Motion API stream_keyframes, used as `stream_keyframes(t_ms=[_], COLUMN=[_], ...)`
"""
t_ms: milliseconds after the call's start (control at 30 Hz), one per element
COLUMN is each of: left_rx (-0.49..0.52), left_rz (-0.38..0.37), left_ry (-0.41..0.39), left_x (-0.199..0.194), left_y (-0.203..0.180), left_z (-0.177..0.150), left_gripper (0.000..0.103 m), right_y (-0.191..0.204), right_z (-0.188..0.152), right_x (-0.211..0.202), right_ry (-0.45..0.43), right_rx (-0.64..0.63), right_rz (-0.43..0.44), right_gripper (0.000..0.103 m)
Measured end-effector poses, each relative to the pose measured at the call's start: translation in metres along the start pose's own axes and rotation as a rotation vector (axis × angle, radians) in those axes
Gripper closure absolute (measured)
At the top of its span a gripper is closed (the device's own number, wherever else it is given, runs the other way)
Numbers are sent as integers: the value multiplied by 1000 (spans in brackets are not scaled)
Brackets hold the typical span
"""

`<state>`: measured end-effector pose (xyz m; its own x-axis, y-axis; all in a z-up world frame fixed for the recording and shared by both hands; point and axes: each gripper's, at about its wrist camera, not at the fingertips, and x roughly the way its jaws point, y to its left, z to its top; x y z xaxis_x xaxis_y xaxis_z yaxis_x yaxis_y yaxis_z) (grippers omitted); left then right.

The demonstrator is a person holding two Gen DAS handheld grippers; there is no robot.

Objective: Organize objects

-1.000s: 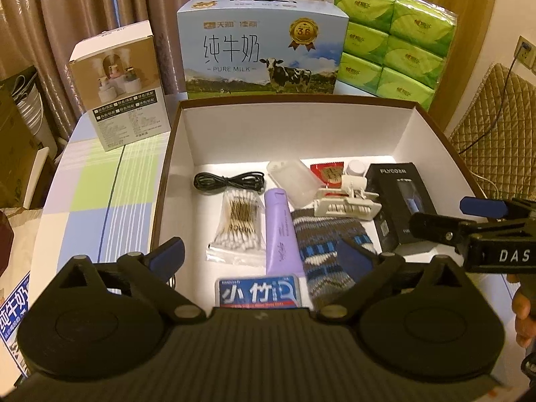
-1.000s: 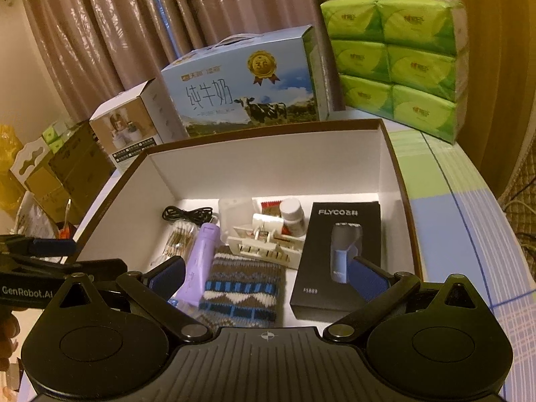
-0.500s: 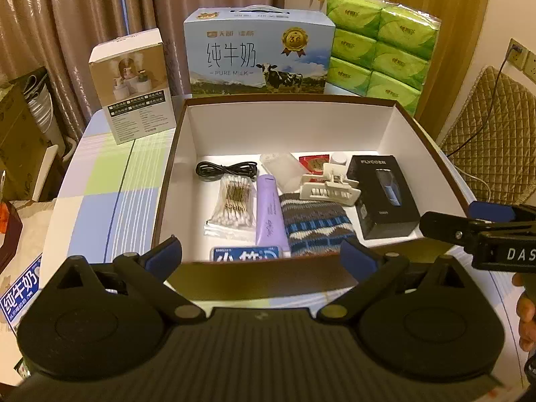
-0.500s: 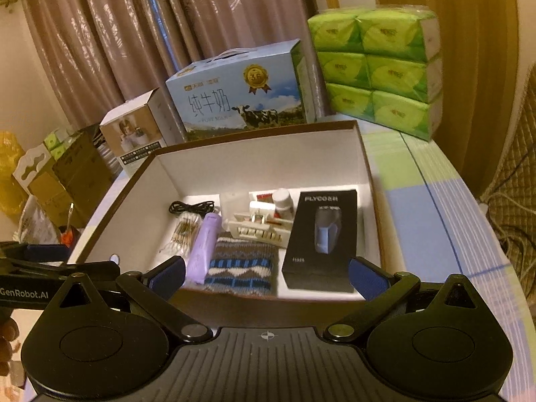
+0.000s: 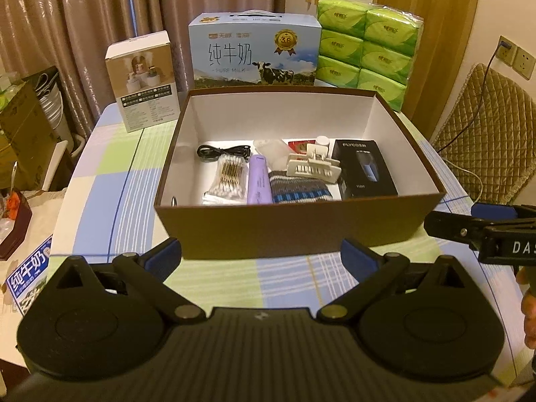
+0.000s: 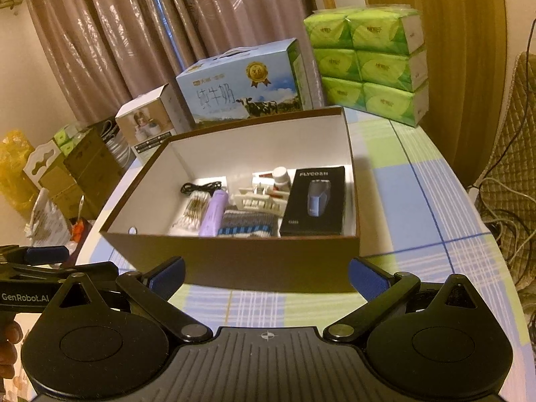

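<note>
Nearest, left gripper (image 5: 261,256) and right gripper (image 6: 266,273), both spread wide and empty, short of the box (image 5: 301,227) (brown card, white inside). In the box: cotton swabs (image 5: 227,181), purple tube (image 5: 258,184), knitted sock (image 5: 298,191), black shaver carton (image 5: 365,167), ribbed clip (image 5: 313,169), cable (image 5: 222,150). Beyond the box: milk carton (image 5: 254,55), tissue packs (image 5: 368,47).

Open brown box (image 5: 294,231) on table, small items (image 5: 258,184) lying inside
</note>
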<state>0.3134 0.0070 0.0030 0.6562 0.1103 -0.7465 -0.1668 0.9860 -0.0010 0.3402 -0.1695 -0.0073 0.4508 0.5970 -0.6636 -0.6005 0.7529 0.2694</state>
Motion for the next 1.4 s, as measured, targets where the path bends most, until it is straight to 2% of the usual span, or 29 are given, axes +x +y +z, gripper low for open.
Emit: stream_keyframes(t_ms=[533,800,1400], left_rx=[-41,-39,-17], left_rz=[55,78,6], left_ry=[-30,-14,-13], left_x=[-60,-76,-113], left_y=[-24,-28,-4], left_z=[-53,-74,-104], left_gripper=[1,1,1], right_y=[2,8,43], right_z=[-40,-58,-93], right_x=[-48,-65,-100], right_ry=[48,63,60], right_rx=[-80,-93,-63], right_rz=[60,78,4], right_gripper=[2,2,2])
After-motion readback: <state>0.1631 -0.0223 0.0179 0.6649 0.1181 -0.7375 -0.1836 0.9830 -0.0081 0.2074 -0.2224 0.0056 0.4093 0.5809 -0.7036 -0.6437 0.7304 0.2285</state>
